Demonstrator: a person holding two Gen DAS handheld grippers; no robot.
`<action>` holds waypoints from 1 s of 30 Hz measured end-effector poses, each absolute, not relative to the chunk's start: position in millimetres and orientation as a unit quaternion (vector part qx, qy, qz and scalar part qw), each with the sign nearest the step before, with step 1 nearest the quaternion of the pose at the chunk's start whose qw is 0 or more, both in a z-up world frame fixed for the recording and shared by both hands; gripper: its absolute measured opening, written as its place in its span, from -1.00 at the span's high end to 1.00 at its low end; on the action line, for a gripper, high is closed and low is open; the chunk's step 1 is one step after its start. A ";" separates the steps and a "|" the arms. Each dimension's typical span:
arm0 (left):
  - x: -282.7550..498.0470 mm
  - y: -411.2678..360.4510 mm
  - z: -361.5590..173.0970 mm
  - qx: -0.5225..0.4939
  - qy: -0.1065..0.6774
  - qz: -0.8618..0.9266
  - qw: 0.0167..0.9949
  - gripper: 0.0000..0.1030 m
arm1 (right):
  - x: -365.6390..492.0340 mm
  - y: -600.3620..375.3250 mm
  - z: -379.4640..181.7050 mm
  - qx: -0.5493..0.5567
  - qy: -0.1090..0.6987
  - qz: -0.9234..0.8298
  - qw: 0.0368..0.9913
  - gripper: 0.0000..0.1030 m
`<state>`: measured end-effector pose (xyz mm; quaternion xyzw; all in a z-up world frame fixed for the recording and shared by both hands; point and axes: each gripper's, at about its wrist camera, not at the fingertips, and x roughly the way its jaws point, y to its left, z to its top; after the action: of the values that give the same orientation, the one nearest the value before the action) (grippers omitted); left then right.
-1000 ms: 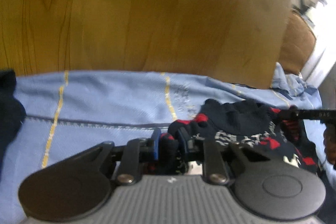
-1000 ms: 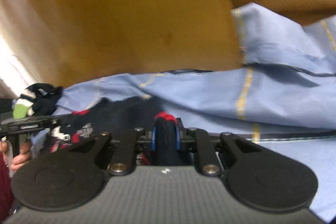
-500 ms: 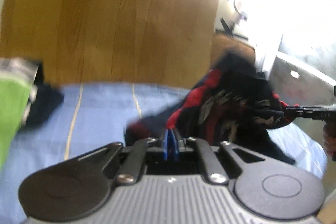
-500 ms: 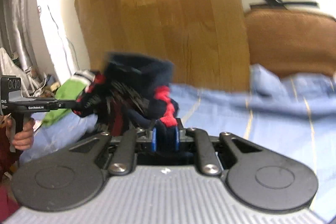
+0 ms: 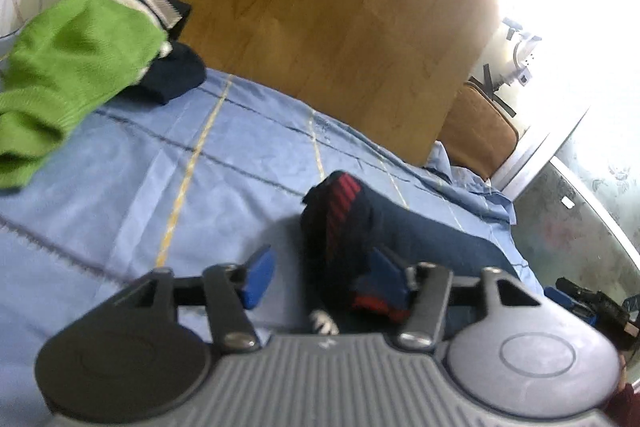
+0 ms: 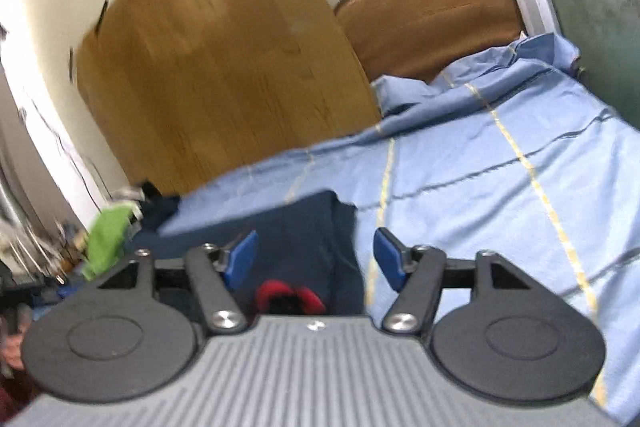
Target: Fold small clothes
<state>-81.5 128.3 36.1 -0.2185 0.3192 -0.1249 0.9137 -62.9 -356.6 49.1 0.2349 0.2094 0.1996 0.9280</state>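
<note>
A navy garment with red stripes [image 5: 348, 219] lies folded on the blue sheet [image 5: 160, 187]. My left gripper [image 5: 322, 279] straddles its near end, jaws opening; the left pad stands clear of the cloth and the right pad sits close against it without a pinch. In the right wrist view the same navy garment [image 6: 304, 227] lies between the spread fingers of my right gripper [image 6: 316, 261], whose jaws are also opening, with a red cuff [image 6: 288, 297] just under them. Neither pad presses it. The right gripper [image 5: 580, 303] shows at the far right of the left wrist view.
A green knit garment [image 5: 72, 67] and a dark one [image 5: 172, 79] lie at the sheet's far left, the green knit garment [image 6: 108, 235] also showing small. A wooden board [image 6: 220, 67] and a brown cushion [image 6: 432, 11] stand behind the bed. The blue sheet [image 6: 500, 187] stretches to the right.
Both grippers were shut on the navy garment and swung it up and across. Now it lies folded on the sheet and both pairs of jaws have spread apart.
</note>
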 end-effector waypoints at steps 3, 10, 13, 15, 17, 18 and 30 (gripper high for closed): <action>-65.1 100.2 41.0 -0.207 0.322 -0.144 0.913 -0.03 | -42.6 -342.6 49.0 0.256 0.210 0.199 0.922 -0.41; -43.1 22.1 49.9 -0.084 0.304 -0.203 0.927 0.62 | -18.0 -264.3 64.9 0.242 0.199 0.282 0.907 0.02; -24.8 10.2 27.8 -0.031 0.332 -0.174 0.927 0.93 | -1.2 -232.8 57.3 0.208 0.232 0.305 0.900 0.08; -10.5 5.2 4.7 0.021 0.355 -0.121 0.927 0.88 | 15.3 -219.5 42.6 0.172 0.273 0.287 0.902 0.33; -11.4 13.3 0.0 0.006 0.340 -0.124 0.932 0.88 | 29.8 -227.1 16.3 0.190 0.283 0.287 0.895 0.42; -10.3 14.0 1.5 0.001 0.345 -0.122 0.931 0.88 | 33.6 -235.9 12.4 0.221 0.287 0.291 0.886 0.51; -18.1 -22.8 4.8 0.067 0.342 -0.064 0.935 0.88 | 22.9 -234.0 19.8 0.233 0.296 0.259 0.889 0.41</action>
<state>-18.1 -22.8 4.8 0.0667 0.3415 -0.0638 0.9353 22.9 -234.0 19.8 0.2333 0.2964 0.2594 0.8891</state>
